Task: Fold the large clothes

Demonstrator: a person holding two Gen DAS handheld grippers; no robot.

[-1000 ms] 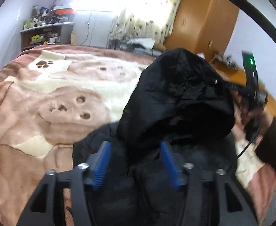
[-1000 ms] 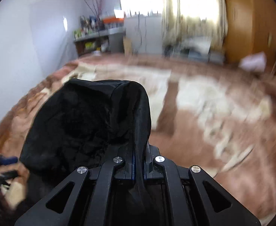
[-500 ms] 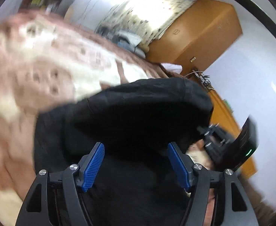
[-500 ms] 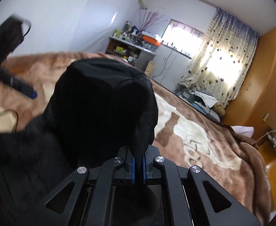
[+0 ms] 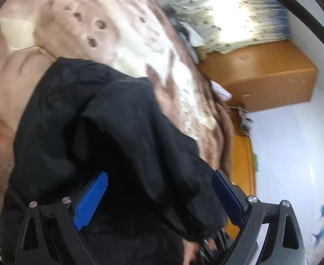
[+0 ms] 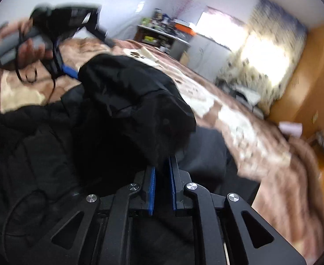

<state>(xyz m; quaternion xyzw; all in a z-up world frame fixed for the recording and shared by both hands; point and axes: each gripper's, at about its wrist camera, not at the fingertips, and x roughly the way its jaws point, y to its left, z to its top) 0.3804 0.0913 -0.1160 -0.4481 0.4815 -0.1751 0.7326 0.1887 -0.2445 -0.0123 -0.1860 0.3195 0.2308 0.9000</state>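
Left wrist view: the left tool (image 5: 159, 196) is seen at the bottom of the frame with its blue pads (image 5: 91, 201) set wide apart, and the jaws are opening. Black cloth of the jacket (image 5: 122, 132) lies between and over the pads, but no pressing of the pads on it is seen. The jacket fills the centre and lower left of the frame and rests on the bed blanket (image 5: 51, 33), brown and cream with paw prints. At the bottom, right of centre, part of a hand (image 5: 190, 251) is glimpsed under the cloth, blurred. Farther off, at the upper right, a patterned curtain (image 5: 239, 22) and an orange wooden wardrobe (image 5: 261, 75) are seen.

Right wrist view: the right tool (image 6: 162, 176) sits at the bottom centre with its blue pads nearly together, a narrow gap between them, and the jaws are opening. A fold of the jacket (image 6: 129, 101) hangs down to the fingertips at the gap; whether it is pinched cannot be told. The jacket spreads over the left and centre of the frame on the blanket (image 6: 239, 119). At the upper left, a hand (image 6: 27, 50) is seen gripping the handle of the left tool (image 6: 67, 68), blurred. At the far end, a cluttered shelf (image 6: 162, 31), a bright window (image 6: 217, 24) and the curtain (image 6: 272, 50) are seen.
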